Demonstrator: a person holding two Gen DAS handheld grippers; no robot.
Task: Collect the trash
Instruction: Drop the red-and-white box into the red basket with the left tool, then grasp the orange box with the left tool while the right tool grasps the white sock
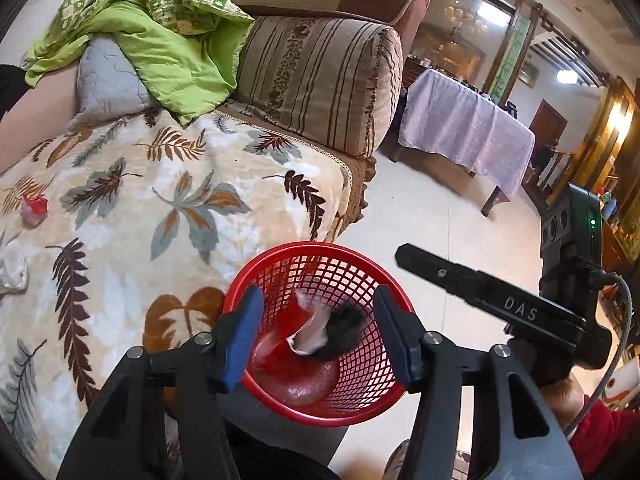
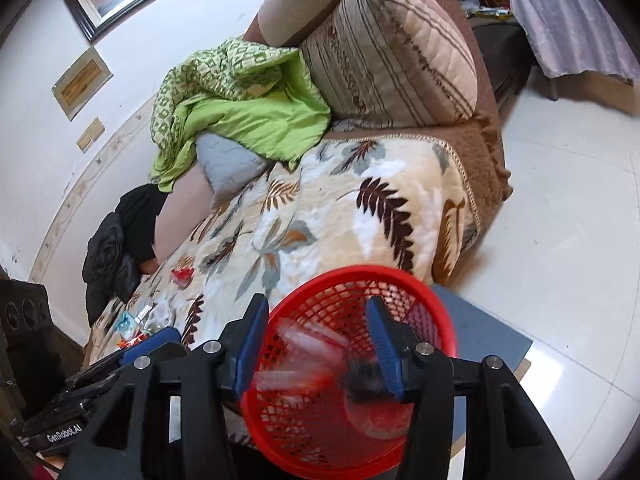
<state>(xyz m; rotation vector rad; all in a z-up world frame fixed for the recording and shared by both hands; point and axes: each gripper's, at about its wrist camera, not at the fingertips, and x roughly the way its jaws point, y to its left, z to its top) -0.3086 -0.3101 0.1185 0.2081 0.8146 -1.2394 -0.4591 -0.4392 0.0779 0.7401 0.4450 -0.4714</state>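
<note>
Grippers, left (image 1: 320, 330) and right (image 2: 316, 344), hang released above the red basket (image 1: 276, 254), where dropped trash (image 1: 316, 332) collects; more wrappers (image 2: 182, 275) remain on the blanket (image 1: 160, 200).

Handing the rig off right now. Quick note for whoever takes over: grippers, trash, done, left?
Left gripper: open, nothing between the pads, above the red basket.
Right gripper: open, also over the basket; blurred pieces appear to be dropping in.
Basket stands beside the sofa; it already holds a whitish scrap and a black piece.
Left on the leaf blanket: red wrapper, white tissue, plus a cluster of small wrappers seen from the right wrist.
Next: probably fetch those and drop them in the basket.
</note>
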